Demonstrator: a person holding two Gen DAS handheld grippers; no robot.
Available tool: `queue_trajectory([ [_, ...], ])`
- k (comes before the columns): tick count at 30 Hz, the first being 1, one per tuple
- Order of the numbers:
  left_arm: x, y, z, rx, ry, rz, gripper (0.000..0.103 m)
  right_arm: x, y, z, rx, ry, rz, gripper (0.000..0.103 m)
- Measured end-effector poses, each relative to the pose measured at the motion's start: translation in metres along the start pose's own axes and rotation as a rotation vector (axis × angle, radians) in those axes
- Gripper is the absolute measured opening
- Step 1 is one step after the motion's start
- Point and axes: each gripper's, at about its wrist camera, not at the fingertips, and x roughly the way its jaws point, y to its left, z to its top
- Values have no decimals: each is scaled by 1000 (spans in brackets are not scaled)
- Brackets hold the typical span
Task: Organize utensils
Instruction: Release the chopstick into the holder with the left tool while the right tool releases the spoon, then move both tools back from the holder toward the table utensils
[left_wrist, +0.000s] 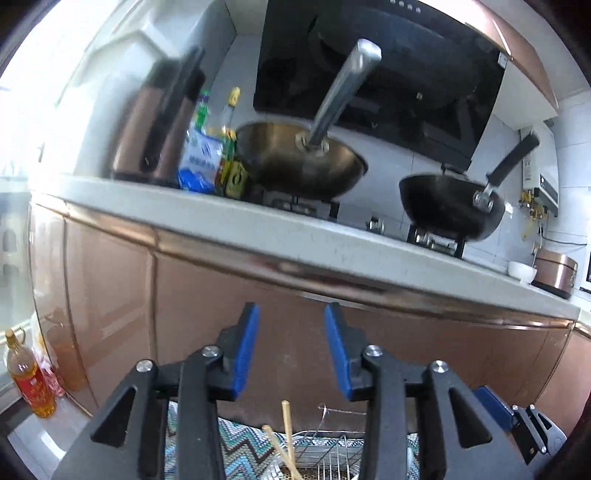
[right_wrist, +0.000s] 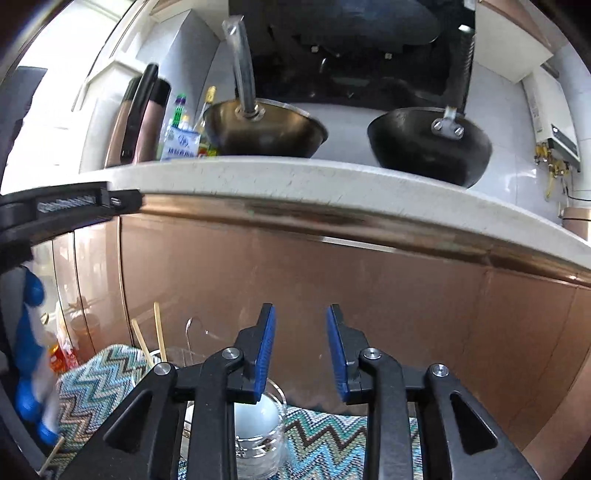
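My left gripper (left_wrist: 292, 308) is open, with nothing between its blue pads (left_wrist: 245, 354). Beneath it, two wooden chopsticks (left_wrist: 287, 432) stand up out of a wire rack (left_wrist: 332, 439) on a zigzag-patterned cloth (left_wrist: 236, 443). My right gripper (right_wrist: 301, 308) is also open and empty. Under its left finger sits a clear glass cup (right_wrist: 258, 443) with a white cup (right_wrist: 255, 417) inside. The chopsticks (right_wrist: 159, 332) rise to the left of it above the cloth (right_wrist: 325, 435). Part of the left gripper's black body (right_wrist: 70, 206) shows at the left edge.
A copper-coloured cabinet front (left_wrist: 258, 288) and a pale countertop edge (right_wrist: 295, 173) fill the view ahead. On the stove stand a brass-coloured wok (left_wrist: 299, 158) and a black wok (left_wrist: 450, 206). Bottles (left_wrist: 207, 155) stand on the counter's left, an oil bottle (left_wrist: 29, 380) on the floor.
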Motion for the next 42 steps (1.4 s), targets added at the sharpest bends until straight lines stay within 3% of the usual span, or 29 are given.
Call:
queue_trajectory([
  [4,-43,8,30,39,-15,50,39,-33,-8,17,34,-13,-6,28],
  [10,-96,25,55,69,53,105,40,-89,-15,39,62,-18,6,29],
  [23,-221,67,60,152,163,109,40,-208,-19,65,47,-44,55,29],
  [29,-242,79,51,137,227,70,40,-233,-31,54,64,-23,64,29],
  [42,-223,78,-4,63,403,37,40,-231,-73,3,145,92,54,29],
])
